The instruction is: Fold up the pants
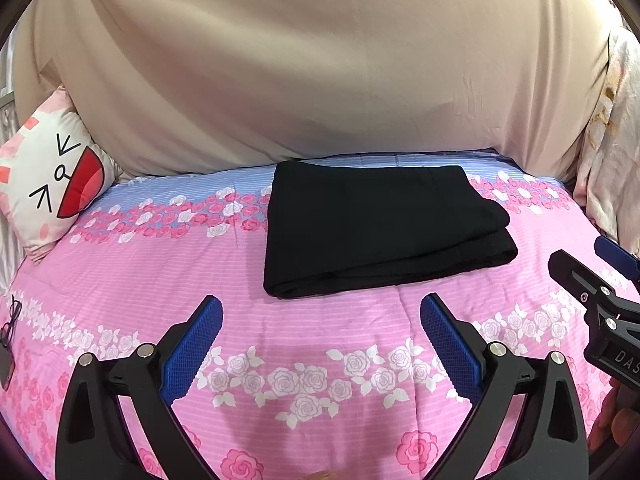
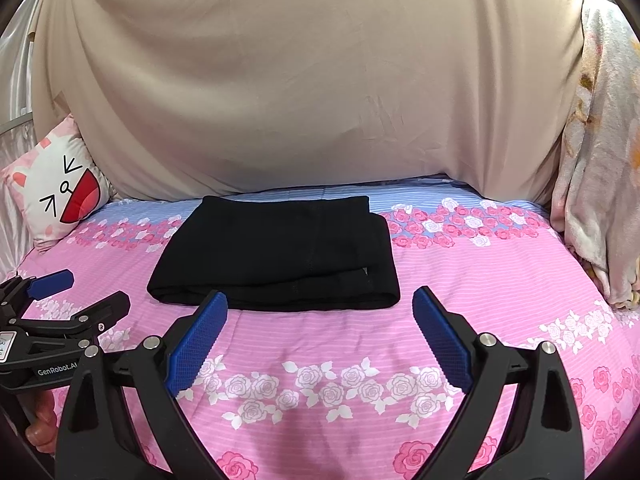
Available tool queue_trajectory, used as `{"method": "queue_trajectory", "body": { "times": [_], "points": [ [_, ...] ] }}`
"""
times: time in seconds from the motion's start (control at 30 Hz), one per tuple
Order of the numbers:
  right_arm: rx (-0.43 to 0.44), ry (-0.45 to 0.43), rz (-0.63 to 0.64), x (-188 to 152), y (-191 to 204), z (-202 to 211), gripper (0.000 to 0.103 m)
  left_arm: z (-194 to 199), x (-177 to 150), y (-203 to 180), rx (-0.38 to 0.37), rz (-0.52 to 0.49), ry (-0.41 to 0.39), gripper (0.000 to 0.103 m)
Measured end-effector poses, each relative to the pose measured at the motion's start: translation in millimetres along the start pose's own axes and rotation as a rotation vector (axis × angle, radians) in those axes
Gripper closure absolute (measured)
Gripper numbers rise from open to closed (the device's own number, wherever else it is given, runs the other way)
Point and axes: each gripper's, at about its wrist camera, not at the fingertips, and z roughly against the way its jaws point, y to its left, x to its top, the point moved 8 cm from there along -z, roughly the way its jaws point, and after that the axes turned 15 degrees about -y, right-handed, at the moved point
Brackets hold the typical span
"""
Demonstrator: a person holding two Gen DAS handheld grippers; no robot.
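Pants [image 1: 380,228], frame centre: soft, limp, folded; grip layered near edge. My left gripper [image 1: 320,312] and right gripper [image 2: 320,304] spread, empty.

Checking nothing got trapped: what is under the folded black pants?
The black pants lie on the pink floral bedspread, which shows all around them. Whatever lies directly beneath the folded layers is covered.

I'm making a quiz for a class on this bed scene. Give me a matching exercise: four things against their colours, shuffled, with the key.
Things:
1. folded pants
2. pads of the left tongs
3. bedspread
4. draped sheet behind the bed

Colours:
A. beige
B. pink with roses
C. black
D. blue

Pairs: 1-C, 2-D, 3-B, 4-A
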Motion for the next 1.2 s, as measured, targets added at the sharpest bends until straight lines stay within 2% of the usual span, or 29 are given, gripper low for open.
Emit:
{"method": "queue_trajectory", "body": {
  "times": [1.2],
  "points": [
    [-0.009,0.006,0.002,-0.4,1.3,0.9,0.011,-0.8,1.1,-5.0,-0.021,-0.025,-0.003,0.005]
  ]
}}
